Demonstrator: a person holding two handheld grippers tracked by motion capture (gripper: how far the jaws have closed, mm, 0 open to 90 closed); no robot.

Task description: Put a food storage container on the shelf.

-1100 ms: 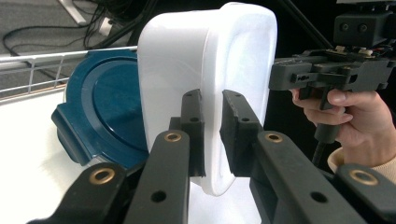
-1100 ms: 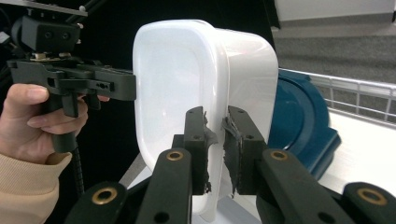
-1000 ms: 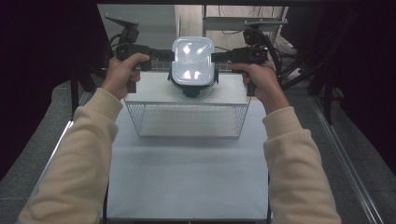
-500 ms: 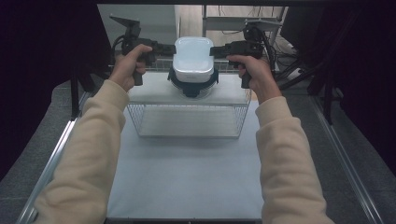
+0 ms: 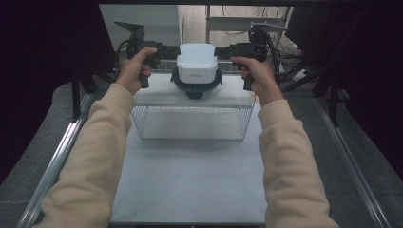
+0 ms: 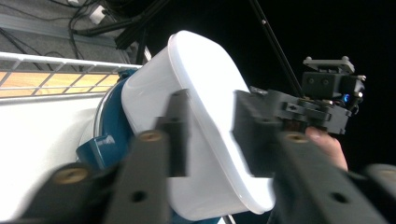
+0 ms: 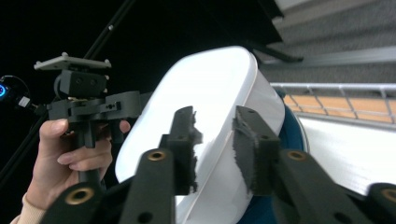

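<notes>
Dark curtains surround the table (image 5: 190, 180), where a white container (image 5: 197, 64) sits inverted on a blue-rimmed bowl (image 5: 196, 85) atop a wire rack (image 5: 190, 118). Left gripper (image 5: 167, 51) and right gripper (image 5: 222, 51) flank it, jaws just opening, pads apart, releasing it squarely.

Cream sleeves (image 5: 95, 142), black hand-held grippers (image 5: 164, 51)

Pale table (image 5: 190, 190) with metal side rails (image 5: 52, 166); grey carpeted floor (image 5: 366, 142); dark surroundings; cables (image 5: 237, 31) on wooden flooring behind.
</notes>
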